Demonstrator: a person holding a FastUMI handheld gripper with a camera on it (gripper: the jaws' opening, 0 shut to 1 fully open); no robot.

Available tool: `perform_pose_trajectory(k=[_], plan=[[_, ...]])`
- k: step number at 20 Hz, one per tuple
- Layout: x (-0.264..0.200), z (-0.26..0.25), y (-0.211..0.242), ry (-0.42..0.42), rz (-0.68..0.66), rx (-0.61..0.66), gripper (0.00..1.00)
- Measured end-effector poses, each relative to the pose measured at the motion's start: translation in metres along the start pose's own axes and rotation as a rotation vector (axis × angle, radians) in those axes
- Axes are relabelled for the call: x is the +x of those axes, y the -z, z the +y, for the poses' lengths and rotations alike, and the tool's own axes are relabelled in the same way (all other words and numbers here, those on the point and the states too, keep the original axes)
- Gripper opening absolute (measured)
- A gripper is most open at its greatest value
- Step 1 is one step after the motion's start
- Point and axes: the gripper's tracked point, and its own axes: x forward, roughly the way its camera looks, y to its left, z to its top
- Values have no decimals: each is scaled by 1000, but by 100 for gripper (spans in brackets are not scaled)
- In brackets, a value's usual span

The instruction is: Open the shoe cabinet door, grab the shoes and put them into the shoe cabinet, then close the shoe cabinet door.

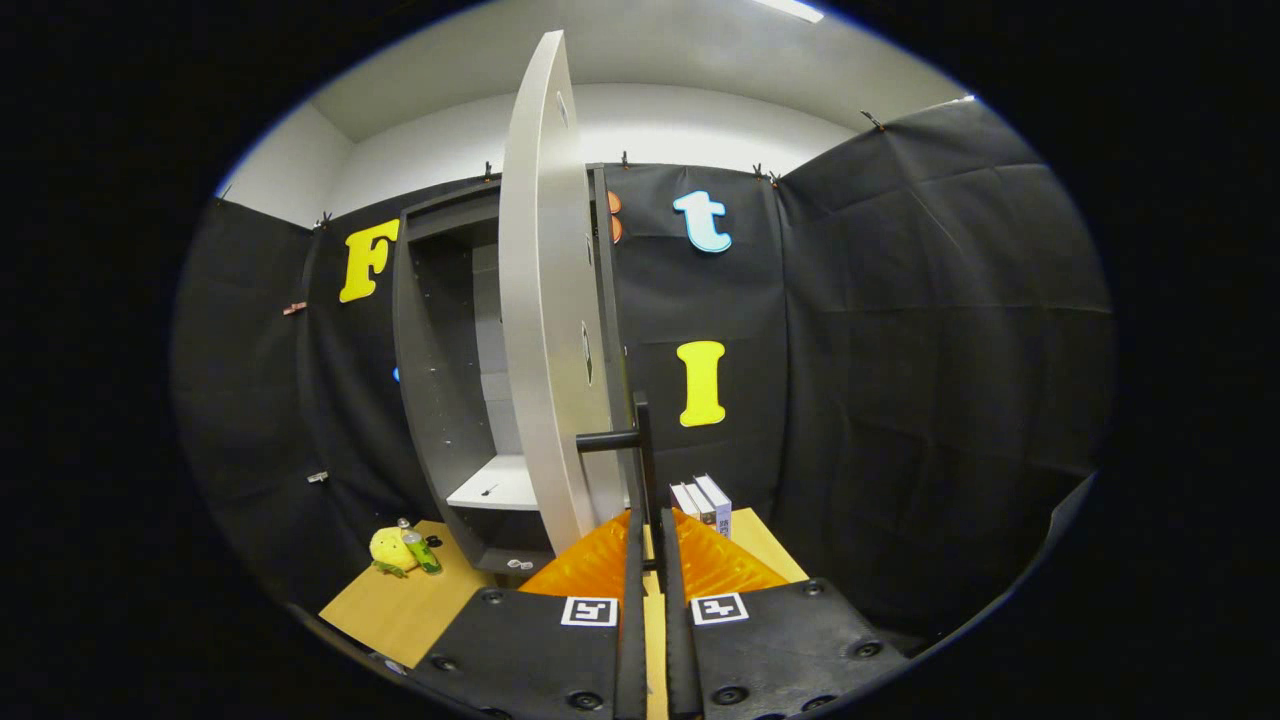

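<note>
Two fingers of the hand-held gripper (pixel 648 535) clamp the black handle (pixel 640 445) of the half-open shoe cabinet door (pixel 550 300).

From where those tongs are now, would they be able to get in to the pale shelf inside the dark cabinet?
Probably not straight away. The tongs look shut on the black bar handle of the pale grey cabinet door, which stands open edge-on between them and the pale shelf. They would likely have to let go and swing round it.

Pale grey door (pixel 545 300) with a black handle (pixel 640 440), dark grey shoe cabinet (pixel 440 380) with a white shelf (pixel 495 485), tan tabletop (pixel 400 610), yellow plush toy (pixel 390 550), green bottle (pixel 422 550).
</note>
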Motion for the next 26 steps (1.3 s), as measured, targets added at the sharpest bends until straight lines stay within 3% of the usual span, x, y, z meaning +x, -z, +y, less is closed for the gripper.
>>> perform_pose_trajectory(k=[3,8,11,14,20,26], plan=[[-17,8,3,-13,17,-7,13],[-43,37,25,-61,45,-76,49],[-50,63,39,-102,41,-156,62],[-52,96,64,-179,87,-154,95],[-30,148,169,-262,332,-48,96],[-3,151,304,-193,582,13,97]])
